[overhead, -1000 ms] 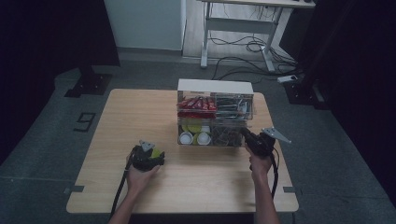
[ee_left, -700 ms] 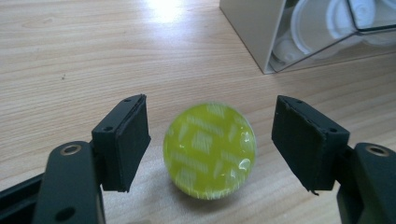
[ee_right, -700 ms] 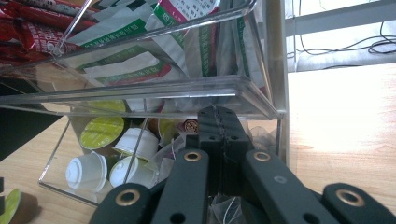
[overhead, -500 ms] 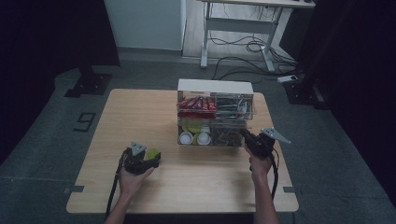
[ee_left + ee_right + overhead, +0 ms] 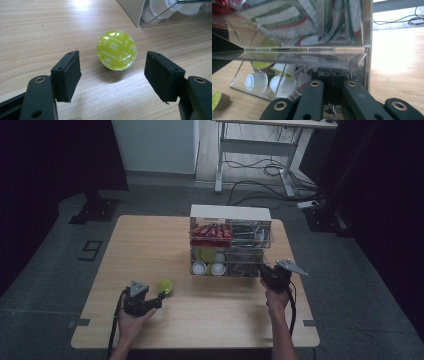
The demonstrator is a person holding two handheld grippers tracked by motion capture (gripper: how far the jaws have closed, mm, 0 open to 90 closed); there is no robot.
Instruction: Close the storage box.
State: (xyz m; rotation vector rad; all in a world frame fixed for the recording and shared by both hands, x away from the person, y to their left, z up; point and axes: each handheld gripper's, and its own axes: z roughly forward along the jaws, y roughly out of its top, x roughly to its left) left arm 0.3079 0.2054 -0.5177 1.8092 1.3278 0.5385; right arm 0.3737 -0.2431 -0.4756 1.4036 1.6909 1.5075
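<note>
A lime-green foil-topped coffee capsule (image 5: 165,286) (image 5: 116,50) lies on the wooden table (image 5: 150,240), and its edge shows at the lower left of the right gripper view (image 5: 218,100). My left gripper (image 5: 156,301) (image 5: 113,75) stands open just short of it, the capsule lying beyond the pads and apart from them. My right gripper (image 5: 265,272) (image 5: 332,85) is shut, its tips pushed in at the bottom right compartment of the clear organizer (image 5: 230,212) (image 5: 367,37), among tea bags and strings. Whether anything thin is pinched there I cannot tell.
The organizer holds red packets on top, sachets at the right, and white capsules (image 5: 207,268) (image 5: 257,81) with green ones at the bottom left. A raised clear flap (image 5: 307,53) hangs above my right jaws. Bare tabletop lies left of the organizer and along the front.
My left gripper has drawn back to the left and toward the near edge, leaving the green capsule lying free on the table. The right gripper has stayed where it was.
</note>
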